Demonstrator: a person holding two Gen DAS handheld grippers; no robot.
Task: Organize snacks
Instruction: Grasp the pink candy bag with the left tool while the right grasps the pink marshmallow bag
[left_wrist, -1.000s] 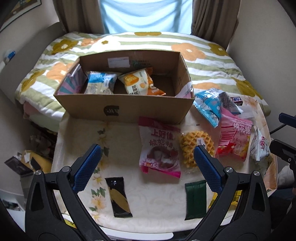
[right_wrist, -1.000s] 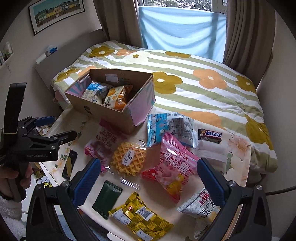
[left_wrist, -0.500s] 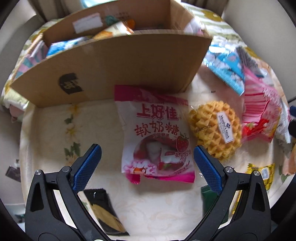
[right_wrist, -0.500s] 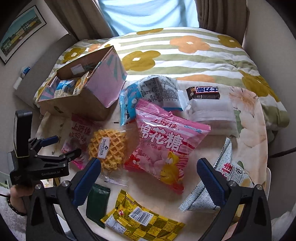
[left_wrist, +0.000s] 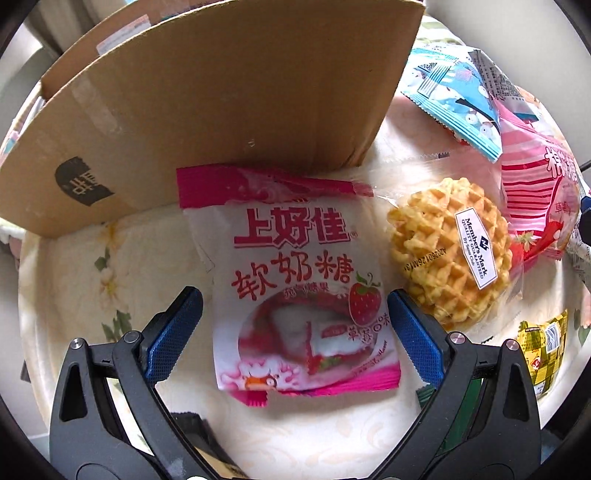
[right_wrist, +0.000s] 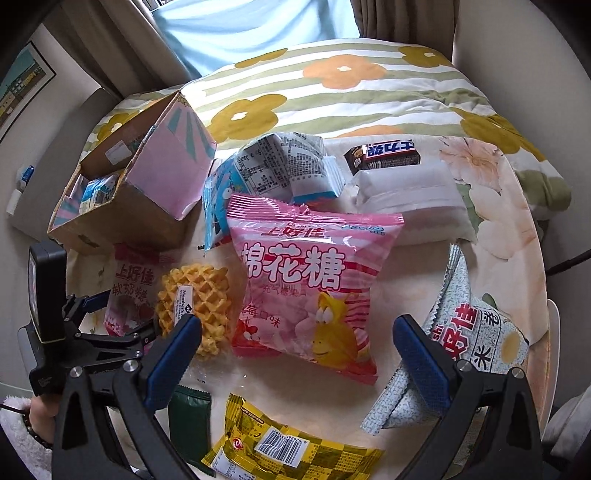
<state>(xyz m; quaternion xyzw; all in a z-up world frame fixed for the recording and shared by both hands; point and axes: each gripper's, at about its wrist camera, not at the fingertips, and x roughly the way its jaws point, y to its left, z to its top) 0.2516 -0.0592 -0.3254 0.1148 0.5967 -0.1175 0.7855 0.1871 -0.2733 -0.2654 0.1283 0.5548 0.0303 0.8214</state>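
Note:
My left gripper (left_wrist: 295, 325) is open, its blue pads on either side of the lower half of a pink and white strawberry candy bag (left_wrist: 295, 295) lying flat on the cream cloth. Just behind the bag rises the cardboard box (left_wrist: 207, 103). A wrapped waffle (left_wrist: 450, 254) lies to the bag's right. My right gripper (right_wrist: 295, 350) is open over the lower edge of a pink marshmallow bag (right_wrist: 306, 288). In the right wrist view the left gripper (right_wrist: 110, 317) sits low at the candy bag (right_wrist: 129, 291), with the box (right_wrist: 147, 199) holding several snack packs.
Around the marshmallow bag lie a blue and white bag (right_wrist: 277, 173), a dark chocolate bar (right_wrist: 384, 155), a white pack (right_wrist: 410, 195), a grey-white bag (right_wrist: 465, 332), a yellow checked packet (right_wrist: 291, 450) and a dark green sachet (right_wrist: 188, 417). A flowered bed quilt (right_wrist: 332, 85) lies behind.
Both grippers have dropped and moved forward. The left one has closed in on the strawberry candy bag until its pads flank it; the right one has come down over the pink marshmallow bag.

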